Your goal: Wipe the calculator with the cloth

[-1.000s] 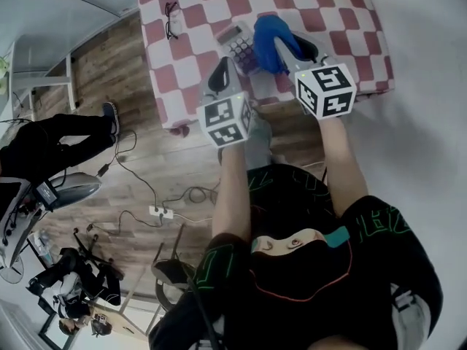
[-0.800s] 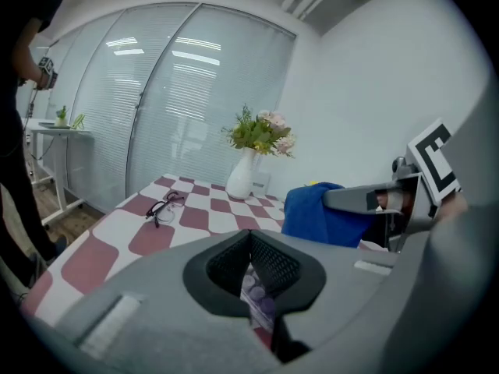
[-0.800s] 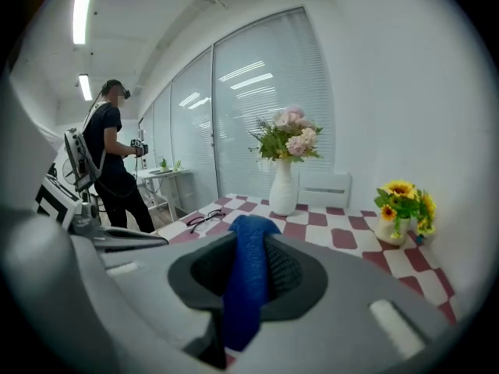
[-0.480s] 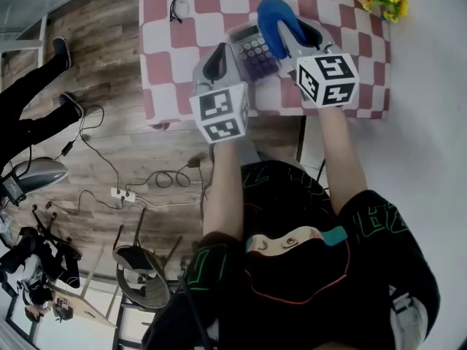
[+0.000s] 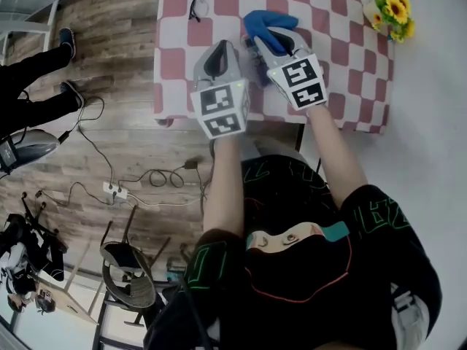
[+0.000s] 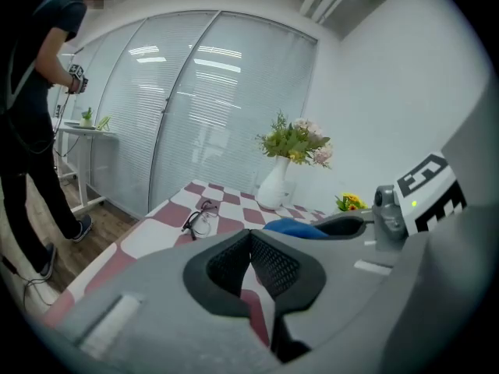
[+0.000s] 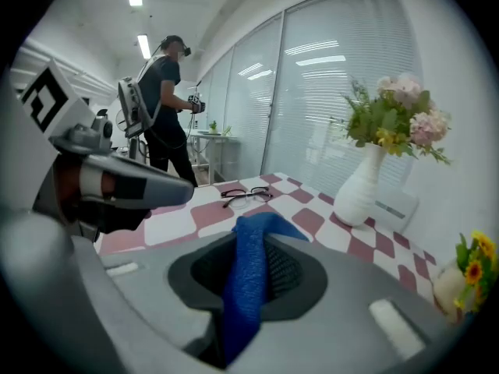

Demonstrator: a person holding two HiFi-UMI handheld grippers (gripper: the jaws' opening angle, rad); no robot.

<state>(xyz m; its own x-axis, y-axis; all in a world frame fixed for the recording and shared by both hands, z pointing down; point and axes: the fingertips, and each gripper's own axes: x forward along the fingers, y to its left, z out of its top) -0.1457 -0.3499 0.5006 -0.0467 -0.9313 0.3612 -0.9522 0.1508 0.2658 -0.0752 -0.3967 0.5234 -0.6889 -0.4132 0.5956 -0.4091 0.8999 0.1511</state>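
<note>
**Q:** Right gripper (image 7: 251,244)?
**A:** Clenched on the blue cloth (image 7: 248,287). In the head view it sits at upper centre, over the checked table (image 5: 343,28).
**Q:** Left gripper (image 6: 251,240)?
**A:** Jaws pressed together, nothing between. Just beside the right gripper, lower left of the cloth.

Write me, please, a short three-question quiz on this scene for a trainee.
1. Multiple choice: what is clamped in the right tool? A) a blue cloth B) a sponge C) a pen
2. True or false: the left tool also grips that blue cloth.
3. Short answer: what lies on the checked table beyond the blue cloth, in the right gripper view?

Key: 1 A. 2 False; its jaws are together on nothing. 3 The glasses.
</note>
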